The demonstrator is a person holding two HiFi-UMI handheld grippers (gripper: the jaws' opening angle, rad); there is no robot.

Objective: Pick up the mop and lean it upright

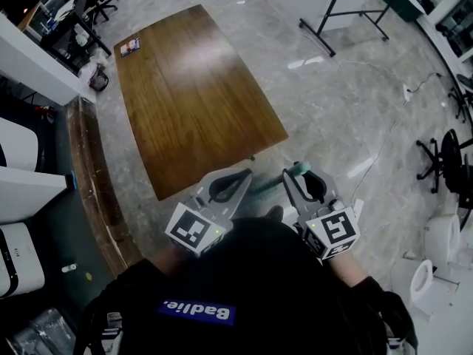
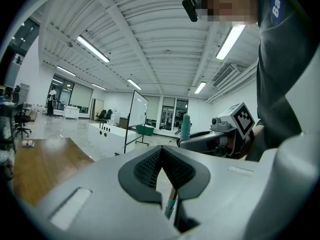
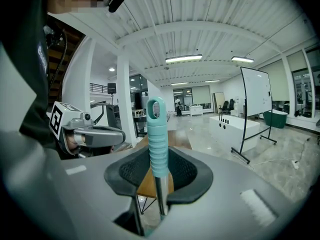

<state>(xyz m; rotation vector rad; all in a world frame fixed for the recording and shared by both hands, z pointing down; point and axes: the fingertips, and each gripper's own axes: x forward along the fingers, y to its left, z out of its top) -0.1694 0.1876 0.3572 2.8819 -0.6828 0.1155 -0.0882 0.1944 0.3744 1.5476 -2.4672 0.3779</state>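
1. Right gripper [image 3: 159,159]: the jaws are clenched on the mop [image 3: 158,139] just below its ribbed teal grip. The grip and its hanging loop rise above the jaws, and the pole stands roughly upright.
2. Left gripper [image 2: 161,156]: the jaws are closed tip to tip with nothing between the pads. A short stretch of pole shows through the gap behind the pads; whether it touches there cannot be told.
3. Location: the mop is held just off the near end of the wooden tabletop [image 1: 199,87], on the person's side. The mop head is out of view.
4. Done: the pick-up appears complete.
5. Left: leaning the mop. It rests against neither the tabletop nor any other support yet.
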